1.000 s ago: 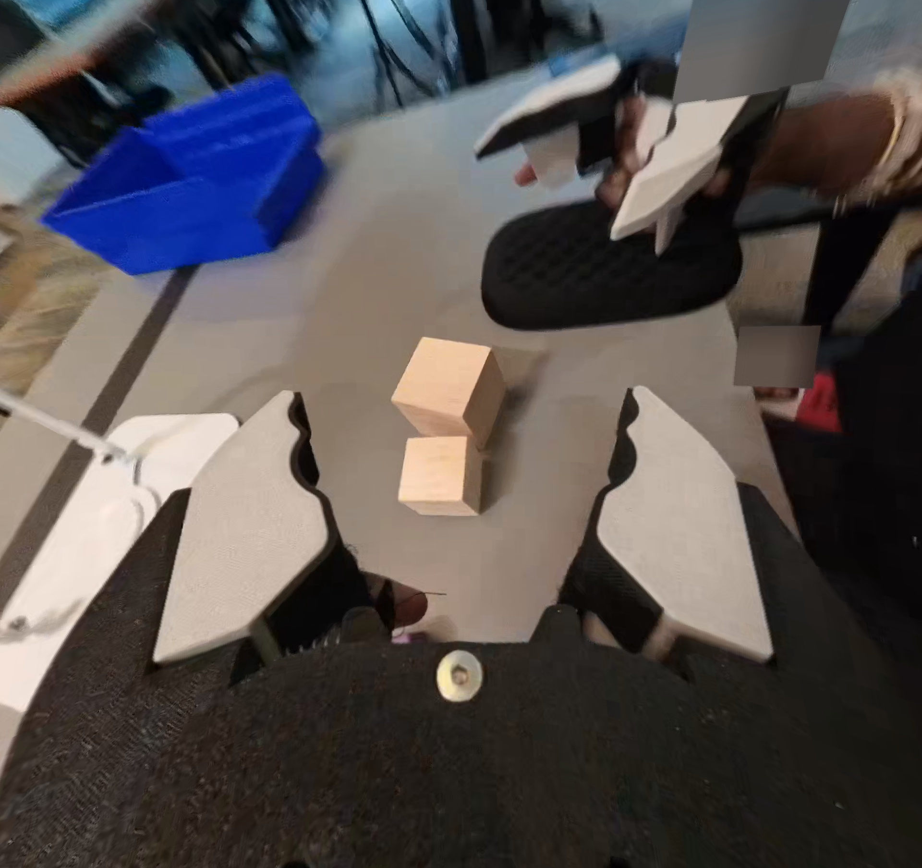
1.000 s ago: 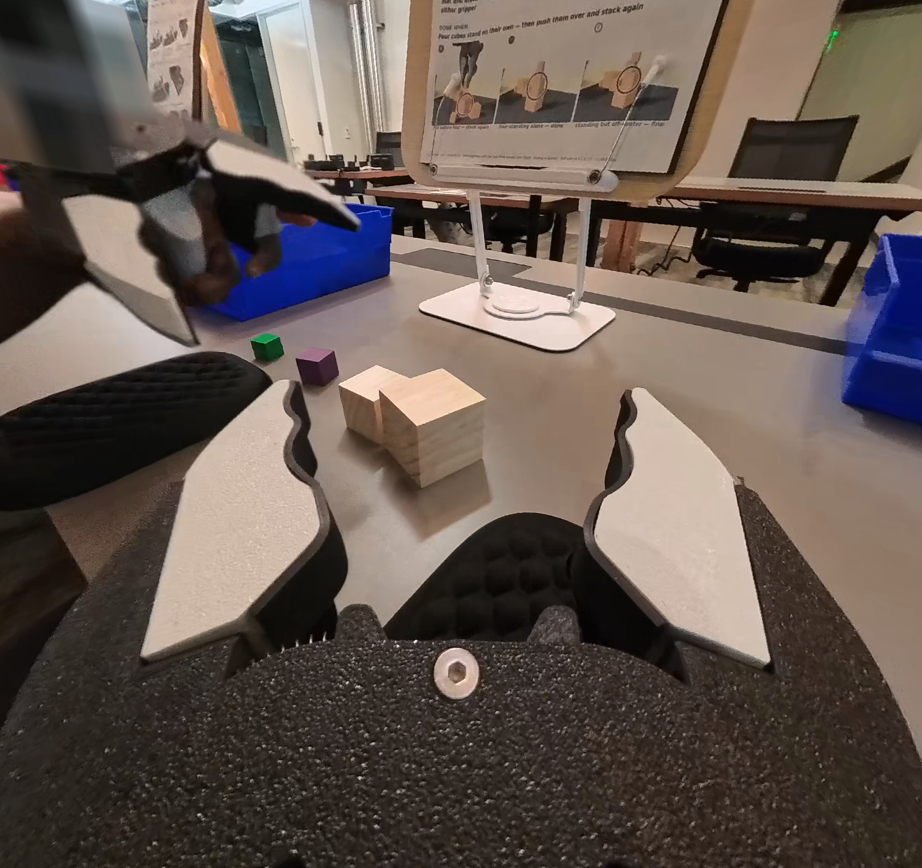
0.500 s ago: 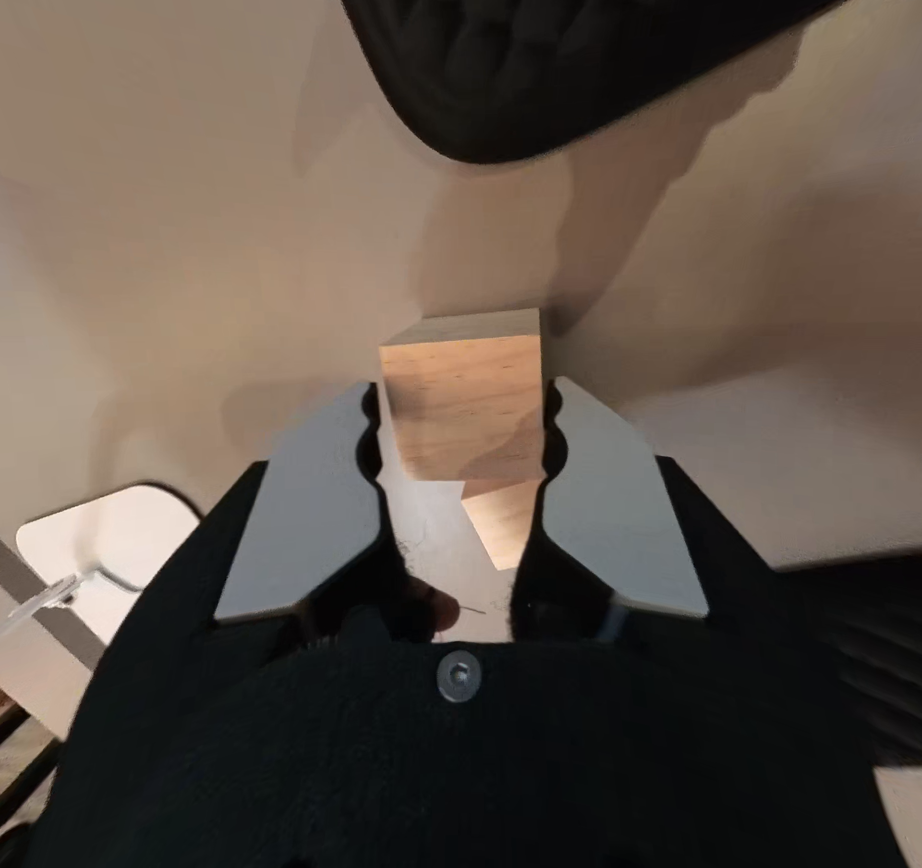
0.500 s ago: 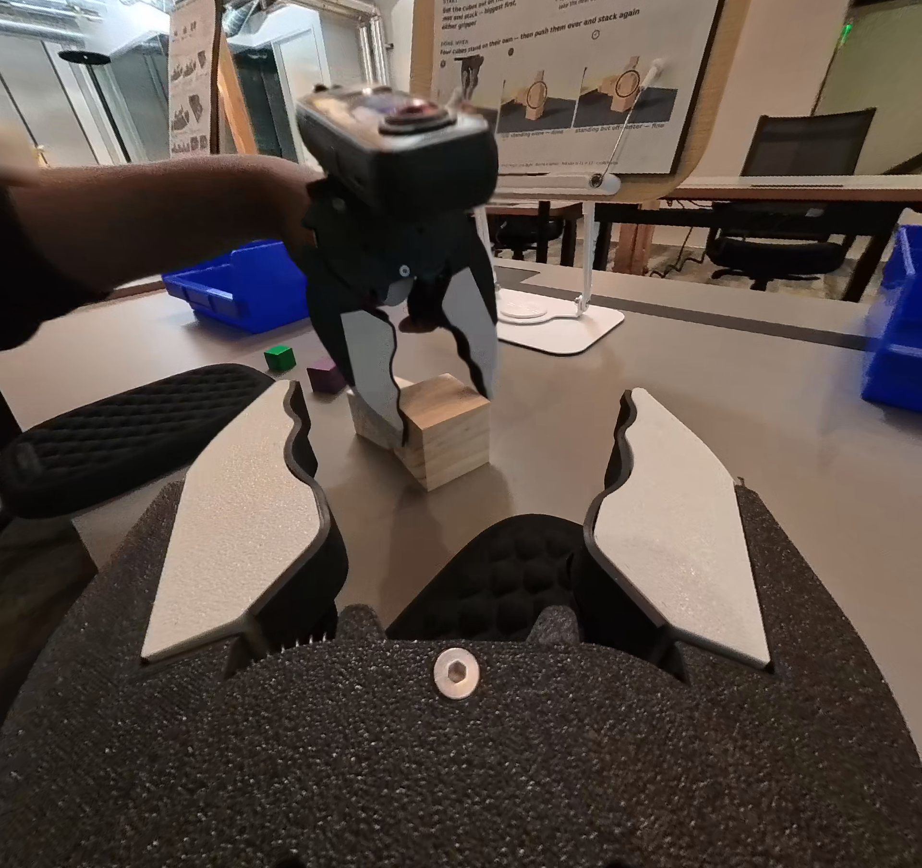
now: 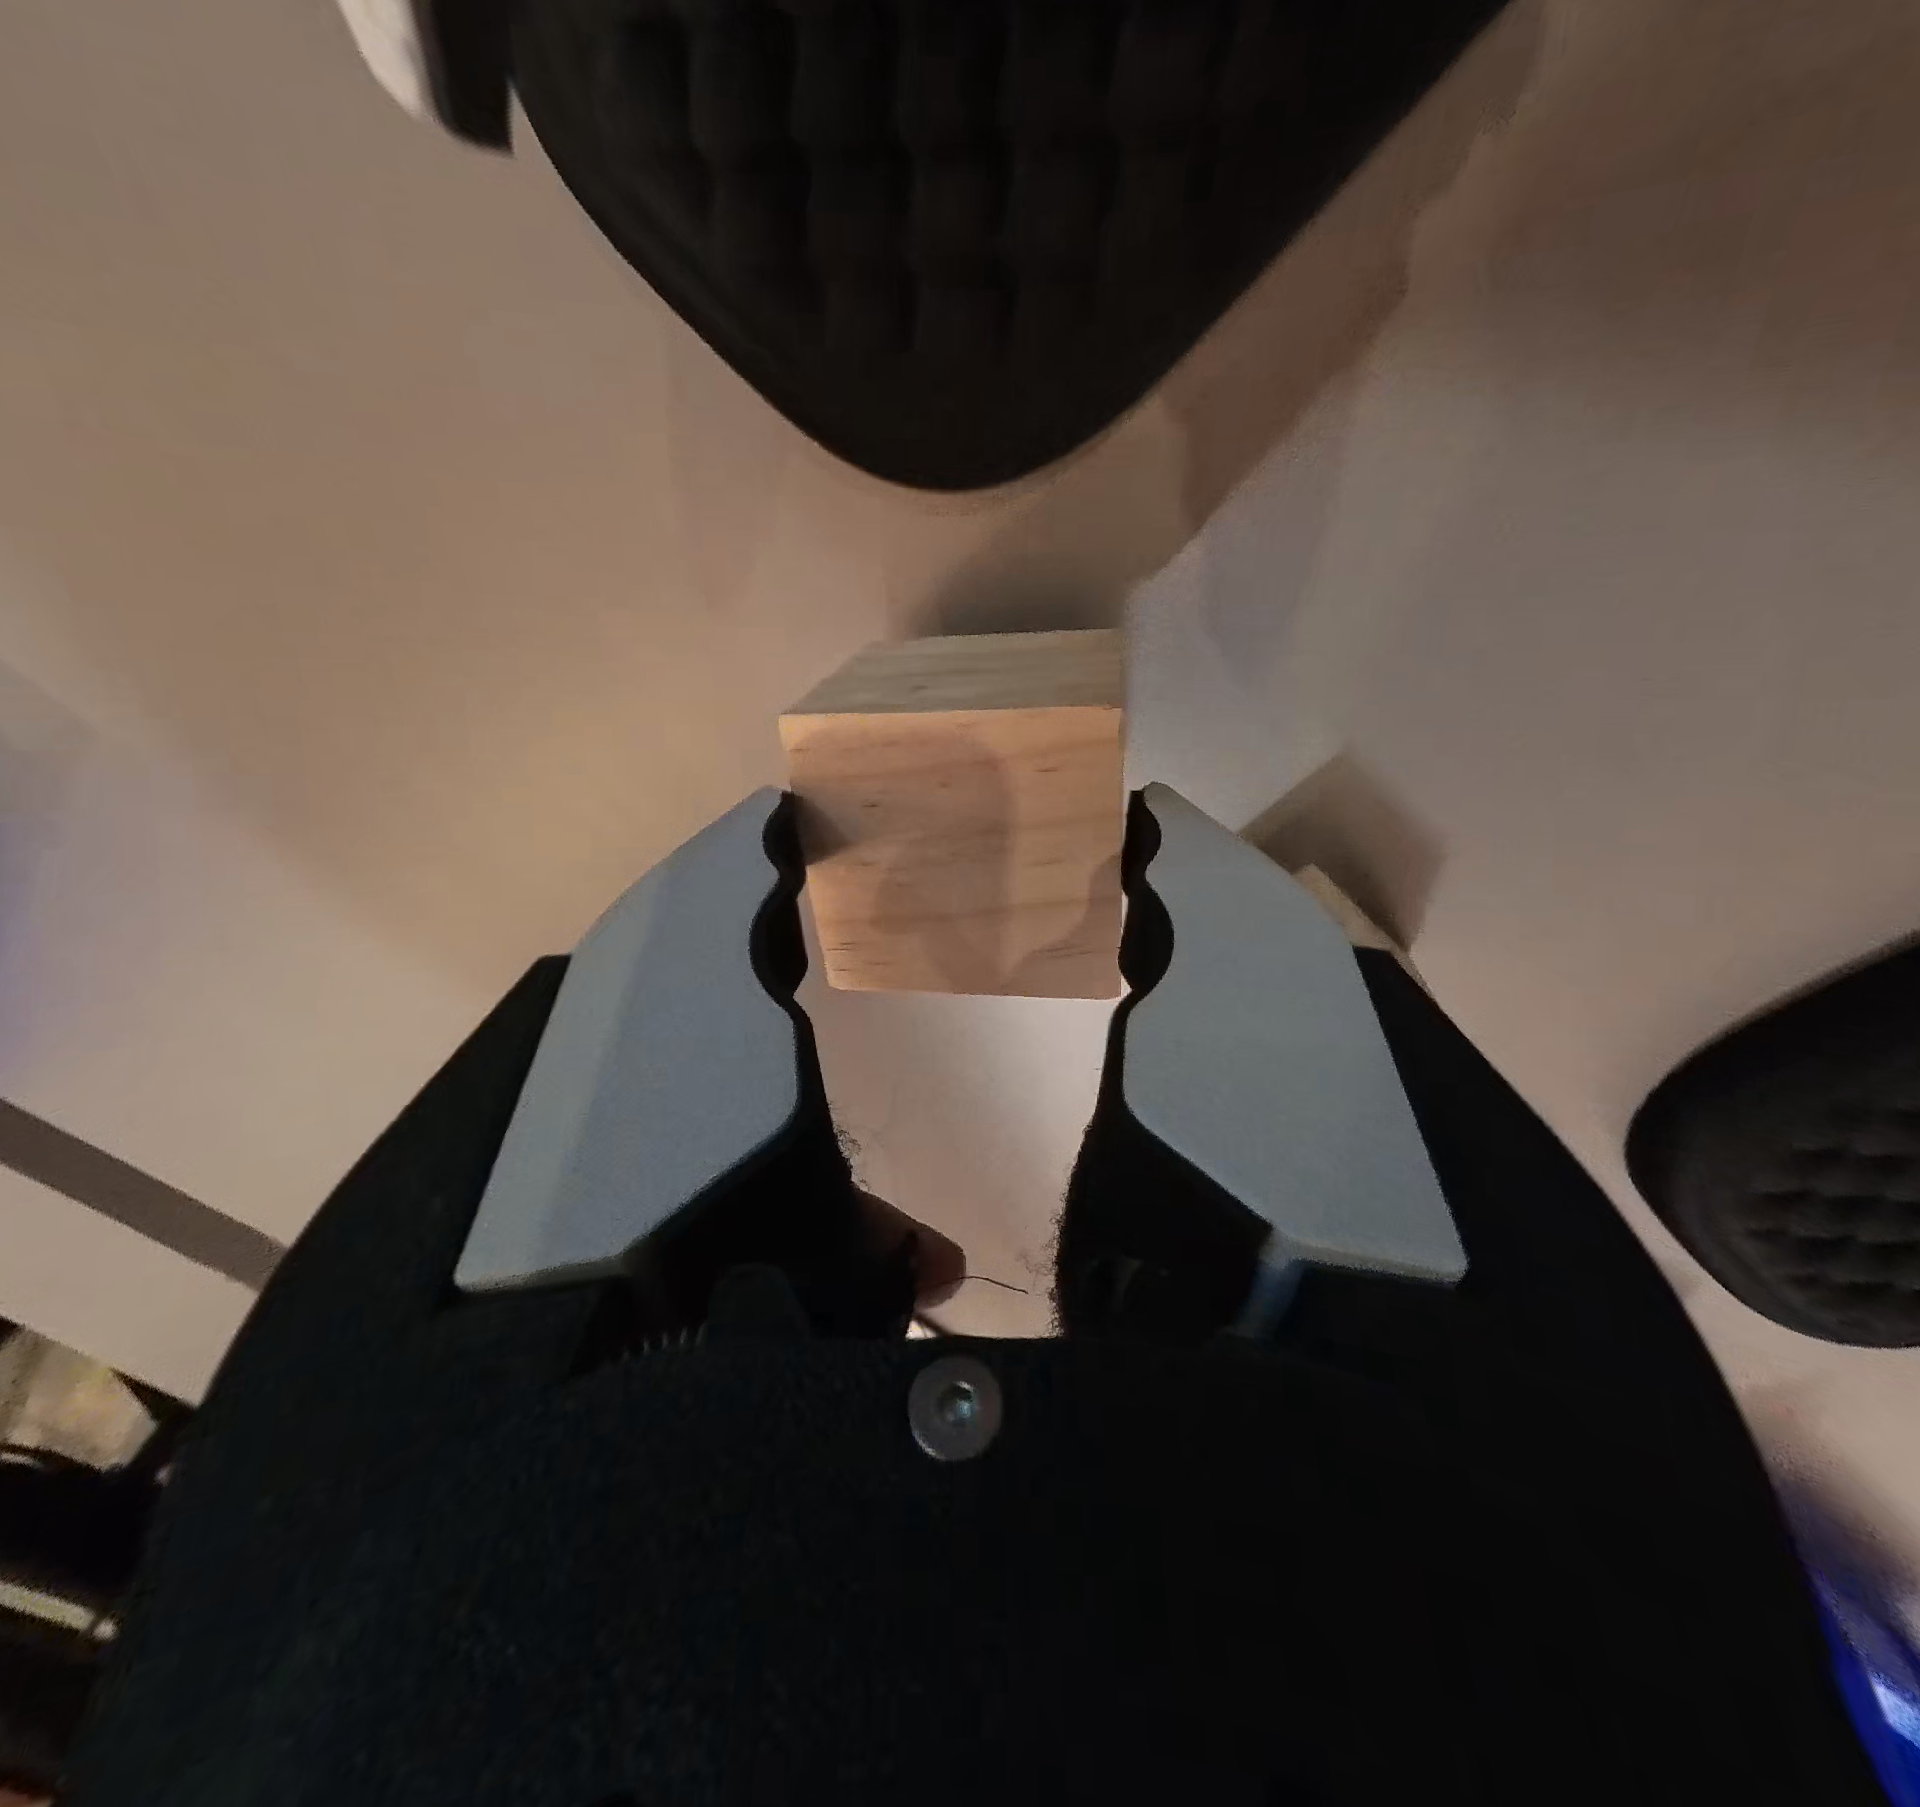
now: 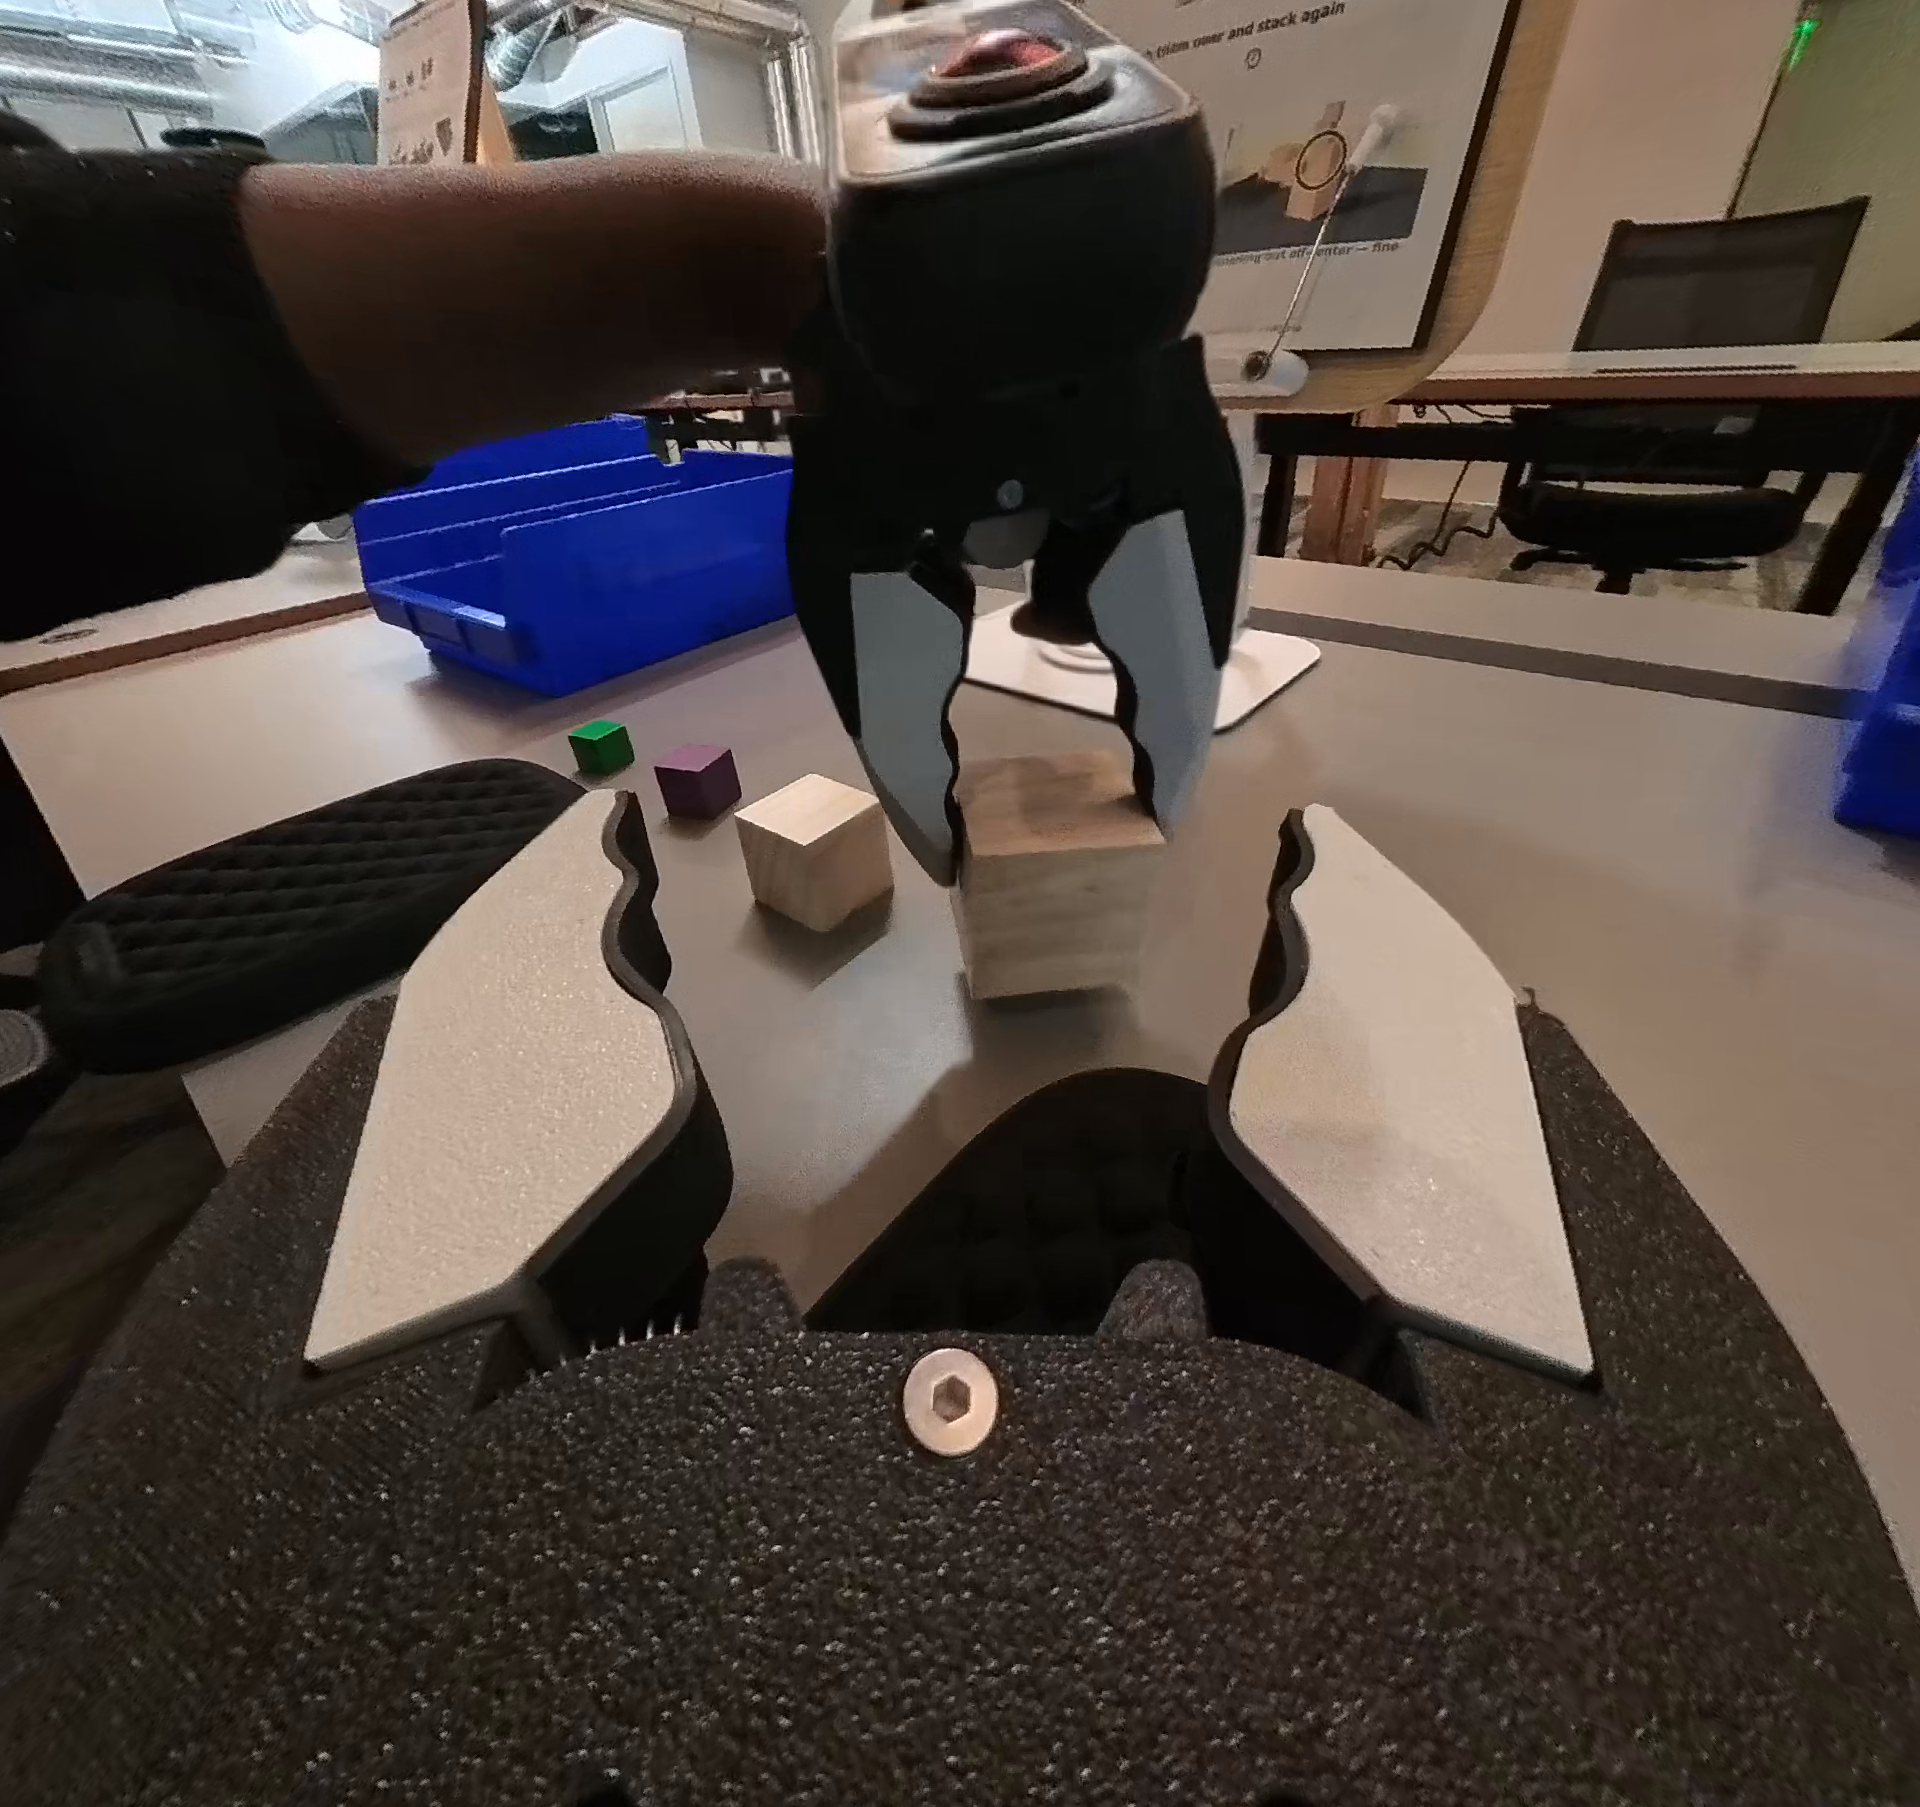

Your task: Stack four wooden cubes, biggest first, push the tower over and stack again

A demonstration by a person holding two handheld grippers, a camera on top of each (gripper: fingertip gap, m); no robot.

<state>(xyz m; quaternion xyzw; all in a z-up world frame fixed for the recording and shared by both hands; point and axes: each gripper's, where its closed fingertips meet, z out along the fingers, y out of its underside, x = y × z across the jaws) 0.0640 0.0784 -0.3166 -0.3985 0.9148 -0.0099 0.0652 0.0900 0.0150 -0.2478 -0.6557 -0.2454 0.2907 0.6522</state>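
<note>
Fingers (image 5: 665, 1009) of left gripper (image 5: 961, 884) clamped on big wooden cube (image 5: 961, 853); right gripper (image 6: 961, 884) wide apart, bare.

The desk (image 6: 1558, 822) is a smooth grey surface with a darker grey strip (image 6: 1558, 677) crossing the right of the right wrist view. Behind it, at upper right, a long wooden-topped table (image 6: 1662, 375) stands on dark legs, with a black office chair (image 6: 1704, 303) against a pale wall (image 6: 1662, 43) and another chair base (image 6: 1652, 521) under the table. Silver ducts (image 6: 623, 1) run under the ceiling at upper left, beside bright windows (image 6: 125, 1). A small green light (image 6: 1810, 27) glows at upper right. The floor (image 6: 1403, 531) under the table looks patterned.
</note>
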